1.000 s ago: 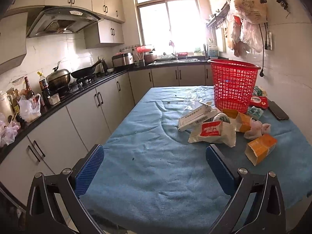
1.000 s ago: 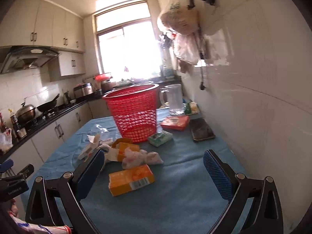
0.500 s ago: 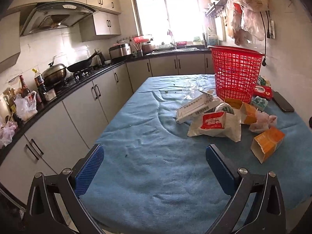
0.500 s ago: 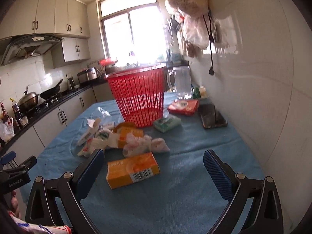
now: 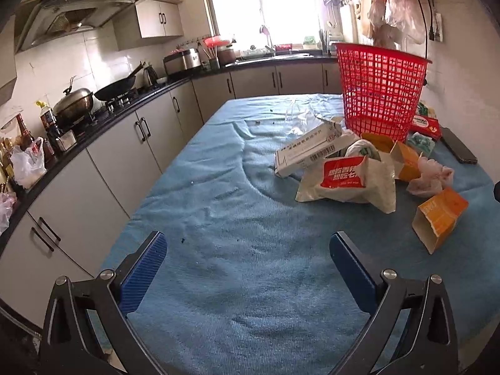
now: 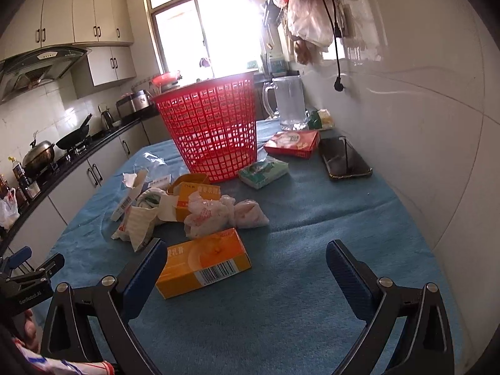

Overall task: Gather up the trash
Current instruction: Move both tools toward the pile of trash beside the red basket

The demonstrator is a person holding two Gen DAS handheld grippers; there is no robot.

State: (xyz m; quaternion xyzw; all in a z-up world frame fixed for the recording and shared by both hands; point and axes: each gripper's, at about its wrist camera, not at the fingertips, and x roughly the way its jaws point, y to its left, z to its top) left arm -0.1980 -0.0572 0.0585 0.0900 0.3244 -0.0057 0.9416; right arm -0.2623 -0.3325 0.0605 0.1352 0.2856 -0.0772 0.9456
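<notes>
Both grippers have moved in over the blue tabletop (image 5: 218, 193) since a second ago, and the trash now looms larger in each view. The left gripper (image 5: 248, 251) hangs with its jaws wide and empty, the white and red bag (image 5: 343, 179) ahead to its right. The right gripper (image 6: 245, 257) also has wide, empty jaws, and the orange box (image 6: 203, 261) now lies just beside its left finger (image 6: 140, 278). The red basket (image 6: 212, 131) stands upright behind the pile, beside a crumpled plastic bag (image 6: 212, 212).
</notes>
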